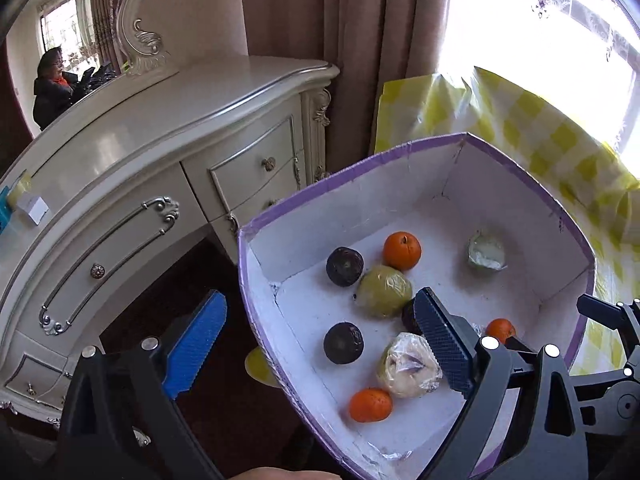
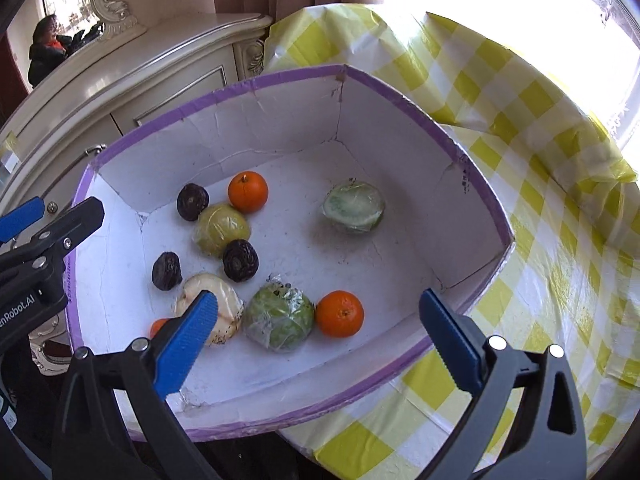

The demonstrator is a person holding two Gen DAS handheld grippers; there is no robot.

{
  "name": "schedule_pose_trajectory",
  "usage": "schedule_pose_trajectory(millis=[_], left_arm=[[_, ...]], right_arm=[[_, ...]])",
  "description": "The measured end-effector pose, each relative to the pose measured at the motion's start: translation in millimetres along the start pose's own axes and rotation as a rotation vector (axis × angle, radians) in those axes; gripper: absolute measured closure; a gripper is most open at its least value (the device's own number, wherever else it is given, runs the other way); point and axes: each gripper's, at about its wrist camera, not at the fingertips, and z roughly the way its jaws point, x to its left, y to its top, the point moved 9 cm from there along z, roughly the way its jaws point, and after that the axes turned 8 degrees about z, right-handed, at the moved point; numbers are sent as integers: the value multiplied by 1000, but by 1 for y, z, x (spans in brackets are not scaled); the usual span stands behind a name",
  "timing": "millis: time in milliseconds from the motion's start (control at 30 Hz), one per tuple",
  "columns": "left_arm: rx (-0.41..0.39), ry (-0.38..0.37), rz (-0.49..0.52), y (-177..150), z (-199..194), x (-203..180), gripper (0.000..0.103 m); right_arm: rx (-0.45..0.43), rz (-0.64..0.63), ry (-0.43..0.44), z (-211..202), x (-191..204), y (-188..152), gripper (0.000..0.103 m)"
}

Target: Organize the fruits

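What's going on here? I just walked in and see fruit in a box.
A person holds two grippers over a purple-rimmed box on a checked tablecloth. Oranges, dark round fruits and wrapped fruits lie loose inside. The left gripper and right gripper are both open and empty.

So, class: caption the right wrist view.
Open right gripper above a purple-rimmed box of oranges and wrapped fruit.

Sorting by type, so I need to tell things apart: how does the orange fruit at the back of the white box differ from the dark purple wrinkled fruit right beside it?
The orange fruit is bright, smooth-skinned and the larger of the two; the dark purple wrinkled fruit is nearly black, shrivelled and smaller. Both are round, unwrapped, and lie on the floor of the purple-rimmed white box.
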Motion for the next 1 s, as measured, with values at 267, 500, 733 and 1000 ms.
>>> schedule_pose_trajectory(millis=[267, 500, 733, 1000], left_arm=[[70, -45, 60, -15, 19, -24, 11], [86, -61, 70, -16, 24, -28, 11], [90, -69, 68, -16, 25, -29, 11], [98, -76, 69, -17, 28, -32, 11]], right_arm=[[20, -12, 3, 6, 3, -10, 2], [12, -33, -14, 6, 1, -14, 2], [12, -29, -7, 4, 1, -13, 2], [13, -27, -6, 4, 1, -12, 2]])
